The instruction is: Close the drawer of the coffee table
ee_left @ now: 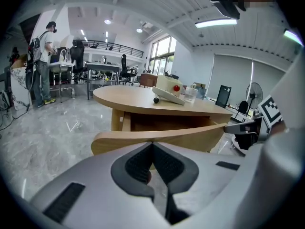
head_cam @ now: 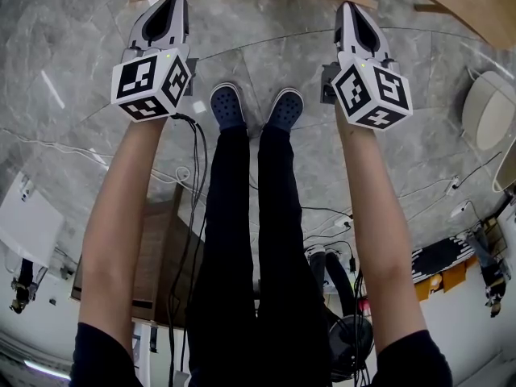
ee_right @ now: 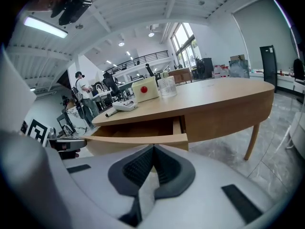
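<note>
1. Jaws of the left claw (ee_left: 152, 145) are meeting tip to tip, gripping nothing.
2. Jaws of the right claw (ee_right: 153, 150) are likewise pressing together, with nothing held between them.
3. In the head view both claws, left (head_cam: 173, 0) and right (head_cam: 348, 10), are pointing forward side by side, well apart. Each is carrying its marker cube (head_cam: 151, 83) at the near end.
4. Just beyond the tips the drawer (ee_left: 157, 136) is standing open. Its curved wooden front is sticking out from under the desk (ee_left: 136, 98), and a dark hollow is showing behind it. Whether either claw is touching the front cannot be told.
5. From the right claw's side the same drawer (ee_right: 143, 139) is hanging out below the desk's round top (ee_right: 214, 97).
6. On top, a cream box (ee_left: 167, 85) with a red button is sitting beside a clear cup (ee_left: 190, 94). A dark pen (ee_left: 156, 99) is lying near the edge.
7. Below, blue shoes (head_cam: 227, 106) are standing on the grey marble floor (head_cam: 72, 63) between the arms.
8. Far back, a person (ee_left: 45, 56) with a backpack is standing at other furniture.
</note>
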Tool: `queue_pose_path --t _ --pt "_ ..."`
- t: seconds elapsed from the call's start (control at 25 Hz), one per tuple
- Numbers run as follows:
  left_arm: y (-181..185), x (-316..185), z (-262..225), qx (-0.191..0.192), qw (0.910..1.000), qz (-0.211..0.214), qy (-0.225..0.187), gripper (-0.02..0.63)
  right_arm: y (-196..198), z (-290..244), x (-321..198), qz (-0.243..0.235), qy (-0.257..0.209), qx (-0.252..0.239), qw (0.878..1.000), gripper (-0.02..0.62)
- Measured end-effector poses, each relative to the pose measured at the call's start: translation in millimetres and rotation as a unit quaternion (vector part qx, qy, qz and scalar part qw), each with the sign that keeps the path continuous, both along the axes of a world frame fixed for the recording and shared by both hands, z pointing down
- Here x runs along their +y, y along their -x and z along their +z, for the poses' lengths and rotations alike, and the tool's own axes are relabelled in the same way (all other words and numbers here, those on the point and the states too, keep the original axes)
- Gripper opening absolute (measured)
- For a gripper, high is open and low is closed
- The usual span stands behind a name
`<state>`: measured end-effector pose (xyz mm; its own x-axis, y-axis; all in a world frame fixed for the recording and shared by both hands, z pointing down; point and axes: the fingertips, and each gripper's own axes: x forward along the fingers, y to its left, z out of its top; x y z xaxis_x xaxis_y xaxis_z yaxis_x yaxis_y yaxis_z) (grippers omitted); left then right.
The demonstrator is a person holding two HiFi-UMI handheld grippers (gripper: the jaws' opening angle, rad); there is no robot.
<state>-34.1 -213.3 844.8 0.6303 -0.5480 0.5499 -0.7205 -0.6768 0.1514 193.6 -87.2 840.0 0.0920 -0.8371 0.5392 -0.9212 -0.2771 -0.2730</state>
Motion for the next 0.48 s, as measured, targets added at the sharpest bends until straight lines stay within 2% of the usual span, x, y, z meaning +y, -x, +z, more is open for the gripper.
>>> queue_pose_path --t 0.48 --pt "-7.5 -14.2 -1.3 0.01 0.9999 0.002 0.002 0.025 -8.6 -1.8 -16.6 0.013 -0.007 -0.001 1.0 0.026"
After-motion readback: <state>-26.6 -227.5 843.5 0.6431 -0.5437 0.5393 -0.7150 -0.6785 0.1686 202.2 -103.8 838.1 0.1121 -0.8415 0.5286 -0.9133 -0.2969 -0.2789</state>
